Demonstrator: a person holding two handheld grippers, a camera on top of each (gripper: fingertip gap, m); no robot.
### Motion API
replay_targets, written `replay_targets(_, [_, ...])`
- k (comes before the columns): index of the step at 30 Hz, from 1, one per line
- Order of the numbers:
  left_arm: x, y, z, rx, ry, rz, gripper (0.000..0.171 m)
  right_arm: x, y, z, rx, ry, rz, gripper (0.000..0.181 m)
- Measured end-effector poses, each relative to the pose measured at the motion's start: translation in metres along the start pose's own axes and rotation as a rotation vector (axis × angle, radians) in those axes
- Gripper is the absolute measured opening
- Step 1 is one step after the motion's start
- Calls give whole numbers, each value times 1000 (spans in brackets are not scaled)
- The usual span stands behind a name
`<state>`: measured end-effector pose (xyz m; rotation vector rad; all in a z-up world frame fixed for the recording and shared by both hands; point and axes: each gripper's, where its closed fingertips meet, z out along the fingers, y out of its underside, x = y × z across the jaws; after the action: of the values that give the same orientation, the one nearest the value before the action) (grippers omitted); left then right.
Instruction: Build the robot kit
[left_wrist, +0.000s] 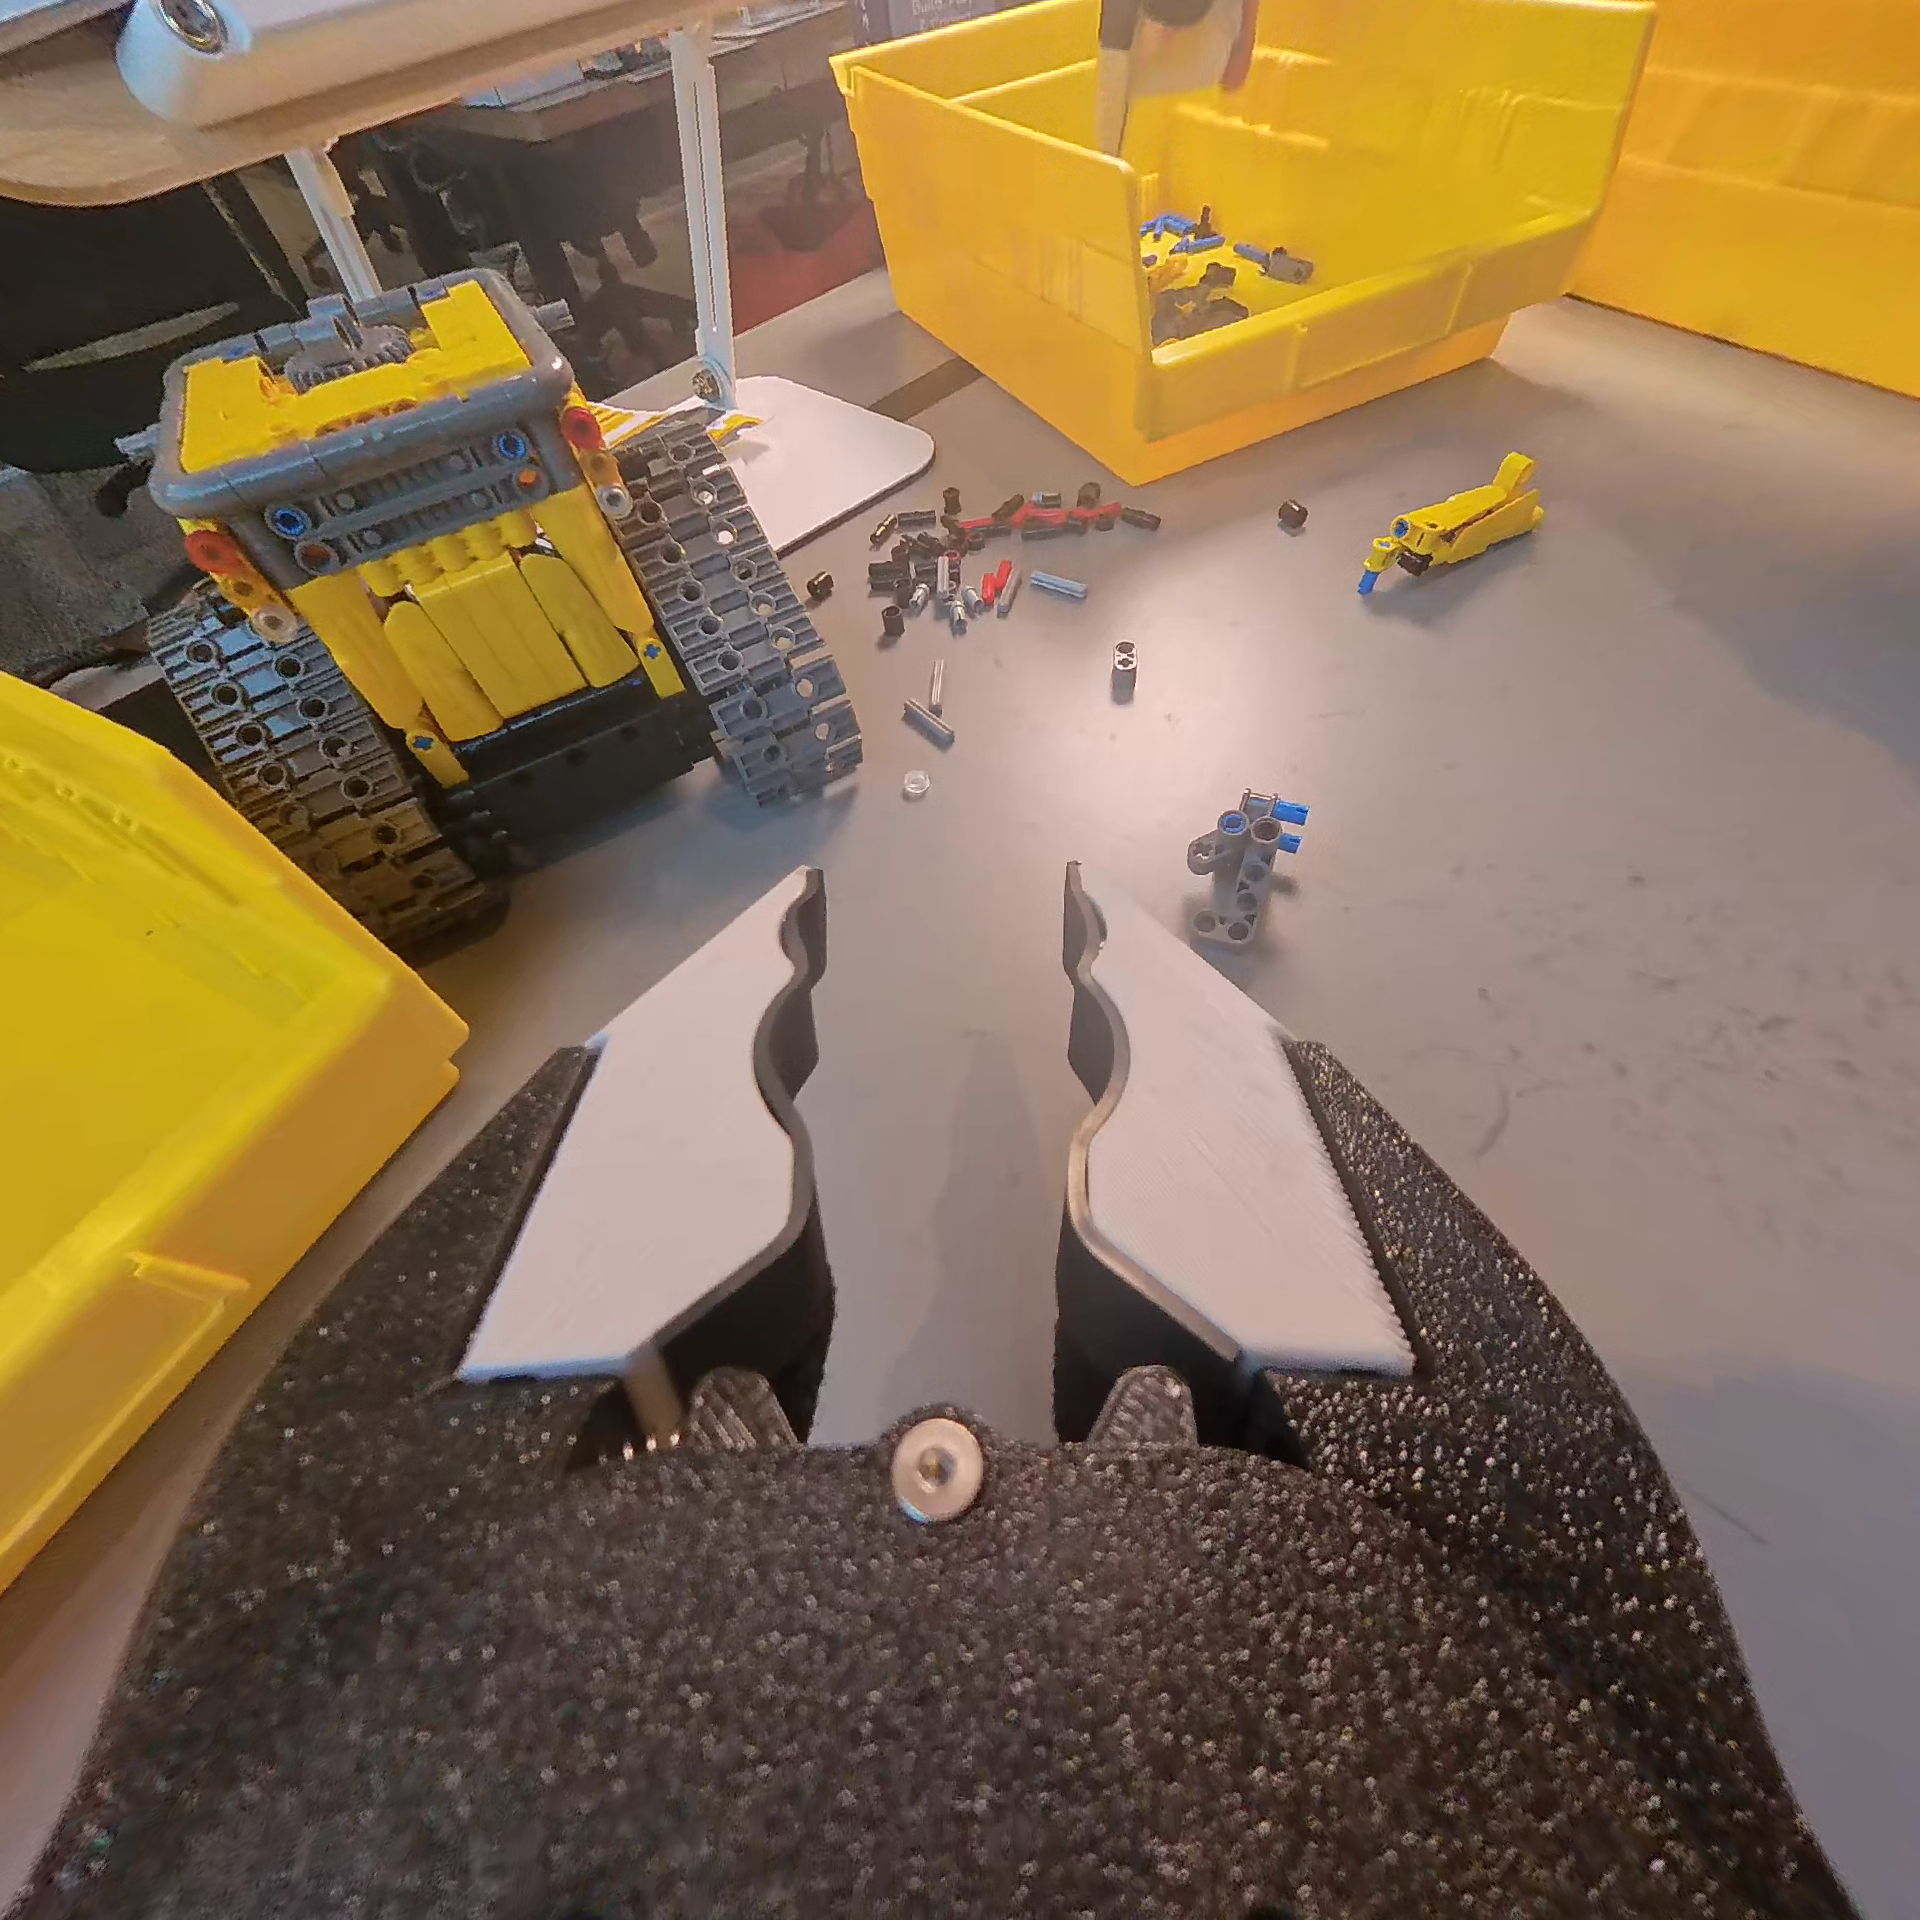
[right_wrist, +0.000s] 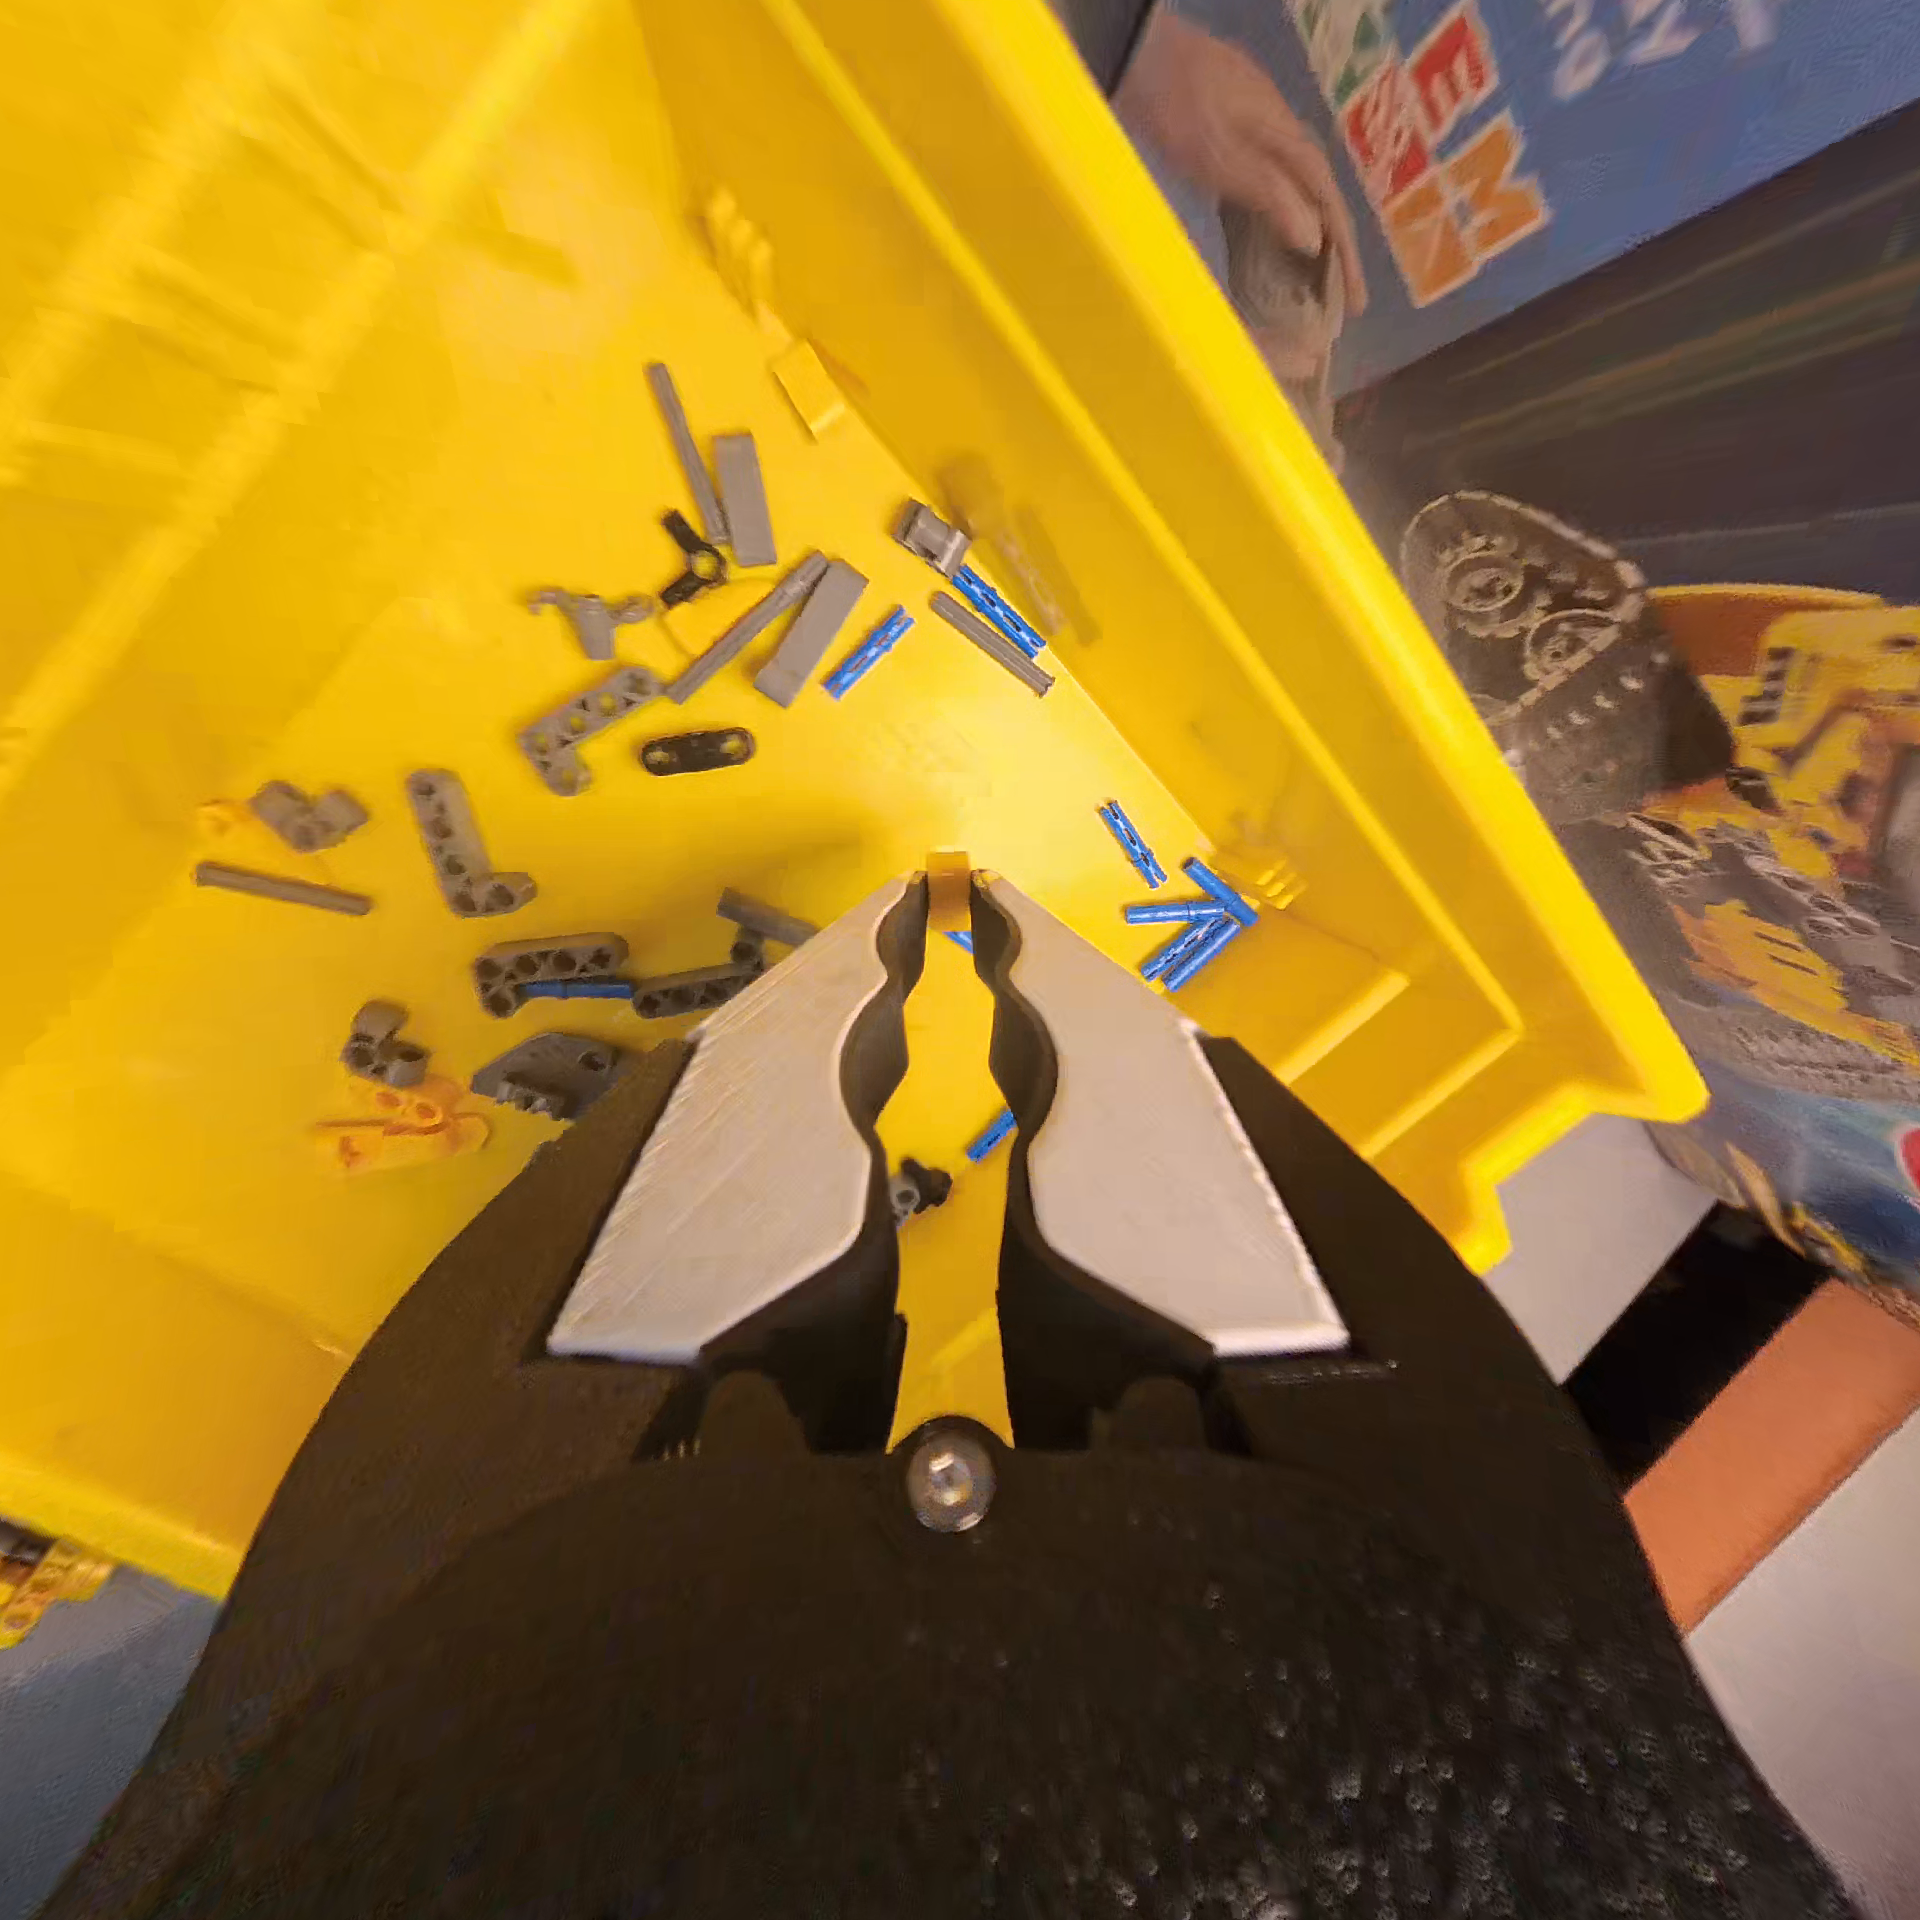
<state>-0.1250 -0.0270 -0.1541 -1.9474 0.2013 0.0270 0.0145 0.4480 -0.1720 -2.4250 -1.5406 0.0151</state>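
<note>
A grey desk (left_wrist: 1455, 935) carries yellow bins (left_wrist: 1226, 343) along its far edge and, toward the left edge, a yellow tracked brick vehicle (left_wrist: 436, 623); loose pins (left_wrist: 977, 561) lie scattered mid-desk. A printed box (right_wrist: 1662, 727) bearing writing stands beside one bin. The left gripper (left_wrist: 943, 894) hovers above bare desk, fingers wide apart and empty. Over the bin's floor (right_wrist: 312, 416), the right gripper (right_wrist: 948, 881) pinches a small yellow piece (right_wrist: 948, 871) at its fingertips, among grey beams (right_wrist: 457, 842) and blue pins (right_wrist: 1184, 925).
</note>
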Motion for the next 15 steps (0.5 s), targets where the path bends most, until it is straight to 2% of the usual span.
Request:
replay_targets(3, [1, 0, -1, -10, 1, 5, 45, -18, 1, -49, 144, -42, -62, 8])
replay_targets(6, [1, 0, -2, -17, 7, 6, 45, -52, 25, -102, 263, -45, -189, 8])
replay_targets(8, [2, 1, -2, -27, 16, 3, 45, -102, 40, -137, 391, -62, -359, 8])
replay_targets(10, [2, 3, -1, -38, 21, 0, 45, -171, 62, -159, 508, -124, -541, 8])
replay_targets(12, [4, 5, 1, -49, 26, -2, 45, -240, 92, -157, 548, -182, -699, 8])
replay_targets(15, [7, 7, 2, -65, 26, 17, 45, -322, 131, -120, 511, -236, -856, 8])
